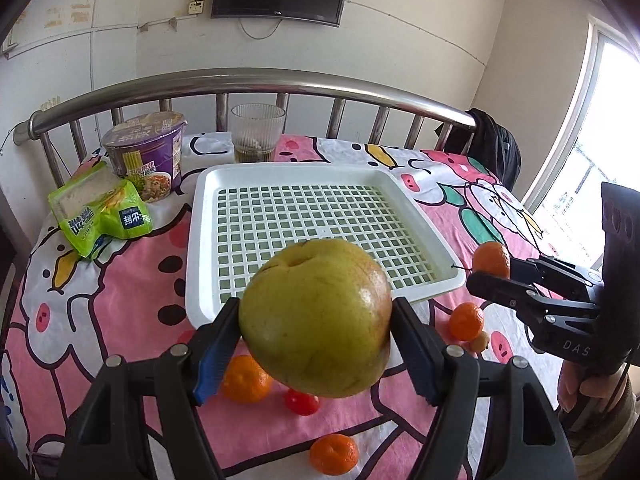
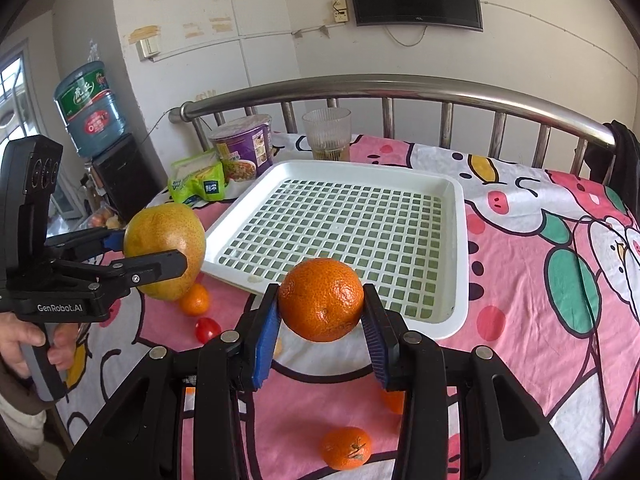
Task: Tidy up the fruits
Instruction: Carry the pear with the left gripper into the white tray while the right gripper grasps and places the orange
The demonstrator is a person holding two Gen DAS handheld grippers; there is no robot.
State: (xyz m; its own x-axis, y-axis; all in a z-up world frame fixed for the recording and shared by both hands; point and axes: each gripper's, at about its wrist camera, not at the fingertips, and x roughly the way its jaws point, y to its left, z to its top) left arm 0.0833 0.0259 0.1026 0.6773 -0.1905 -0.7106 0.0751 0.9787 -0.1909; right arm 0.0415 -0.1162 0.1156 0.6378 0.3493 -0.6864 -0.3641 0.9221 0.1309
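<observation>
My left gripper (image 1: pixel 316 320) is shut on a large yellow-green pear (image 1: pixel 316 320) and holds it above the table, just before the near edge of a white perforated tray (image 1: pixel 200 216). My right gripper (image 2: pixel 322 304) is shut on an orange mandarin (image 2: pixel 322 300), also held near the tray's (image 2: pixel 456 264) near edge. In the right wrist view the left gripper (image 2: pixel 160 256) with the pear (image 2: pixel 160 240) is at the left. In the left wrist view the right gripper (image 1: pixel 492 272) with the mandarin (image 1: pixel 491 258) is at the right. The tray holds nothing.
Loose mandarins (image 1: pixel 245 378) (image 1: pixel 334 454) (image 1: pixel 466 320) and a cherry tomato (image 1: pixel 302 402) lie on the pink cartoon cloth. A purple noodle cup (image 1: pixel 146 152), a green snack bag (image 1: pixel 100 208) and a glass (image 1: pixel 258 132) stand behind the tray, before a steel rail (image 1: pixel 248 88).
</observation>
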